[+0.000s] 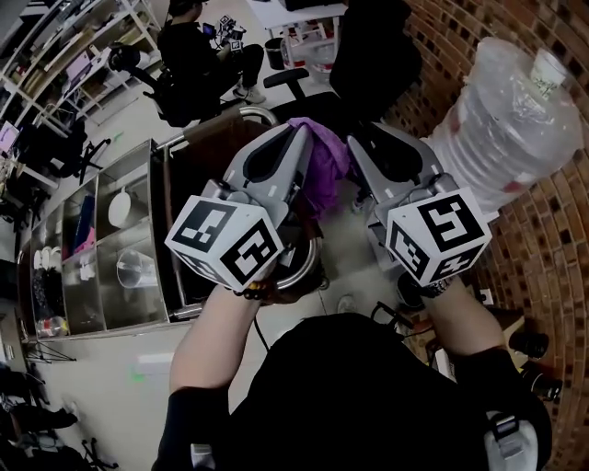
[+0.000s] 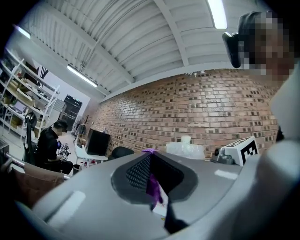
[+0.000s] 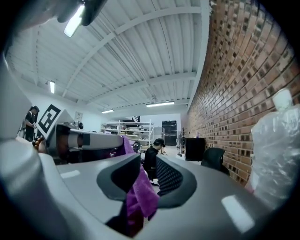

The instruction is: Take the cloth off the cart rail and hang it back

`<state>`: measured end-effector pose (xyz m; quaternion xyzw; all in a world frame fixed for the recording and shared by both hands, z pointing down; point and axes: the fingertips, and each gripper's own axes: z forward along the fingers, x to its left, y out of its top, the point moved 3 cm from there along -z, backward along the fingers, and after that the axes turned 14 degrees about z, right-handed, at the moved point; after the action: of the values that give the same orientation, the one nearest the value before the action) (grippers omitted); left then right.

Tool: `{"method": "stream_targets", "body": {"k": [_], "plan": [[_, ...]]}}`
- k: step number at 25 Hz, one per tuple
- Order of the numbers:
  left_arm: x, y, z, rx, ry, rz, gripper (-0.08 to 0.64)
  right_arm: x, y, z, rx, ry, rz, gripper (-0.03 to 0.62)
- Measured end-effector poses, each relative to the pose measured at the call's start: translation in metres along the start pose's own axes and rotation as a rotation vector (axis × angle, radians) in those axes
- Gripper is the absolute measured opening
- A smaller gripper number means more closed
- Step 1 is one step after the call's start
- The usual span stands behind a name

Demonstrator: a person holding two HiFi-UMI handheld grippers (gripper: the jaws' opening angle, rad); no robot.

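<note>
Head view: cart rail (image 1: 260,113) at 11 o'clock. Left gripper (image 1: 296,138) jaws clamped tight on purple cloth (image 1: 324,158), bunched at 12 o'clock between both grippers. Right gripper (image 1: 361,147) jaws partly apart, cloth draped loosely between them.

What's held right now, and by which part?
Left gripper pinches a thin edge of the soft purple cloth. Right gripper: jaws apart, cloth draped loosely between them.

Ceiling tube lights (image 2: 217,13) bright, slight glare; fisheye bending, dark vignette at edges; foreground soft.
</note>
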<state>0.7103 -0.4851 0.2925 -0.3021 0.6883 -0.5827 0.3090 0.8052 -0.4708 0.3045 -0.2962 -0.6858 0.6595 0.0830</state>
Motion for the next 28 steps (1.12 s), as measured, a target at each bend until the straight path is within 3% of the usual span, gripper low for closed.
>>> {"method": "stream_targets", "body": {"k": [13, 23, 28], "plan": [[-0.003, -0.010, 0.065, 0.076, 0.080, 0.035, 0.008, -0.072, 0.013, 0.005, -0.026, 0.072, 0.093, 0.100], [-0.004, 0.000, 0.093, 0.088, 0.094, 0.065, 0.008, -0.093, 0.024, 0.003, -0.052, 0.098, 0.126, 0.100], [0.006, -0.018, 0.095, 0.127, 0.125, 0.031, 0.008, -0.100, 0.018, 0.002, -0.058, 0.109, 0.140, 0.100]]}}
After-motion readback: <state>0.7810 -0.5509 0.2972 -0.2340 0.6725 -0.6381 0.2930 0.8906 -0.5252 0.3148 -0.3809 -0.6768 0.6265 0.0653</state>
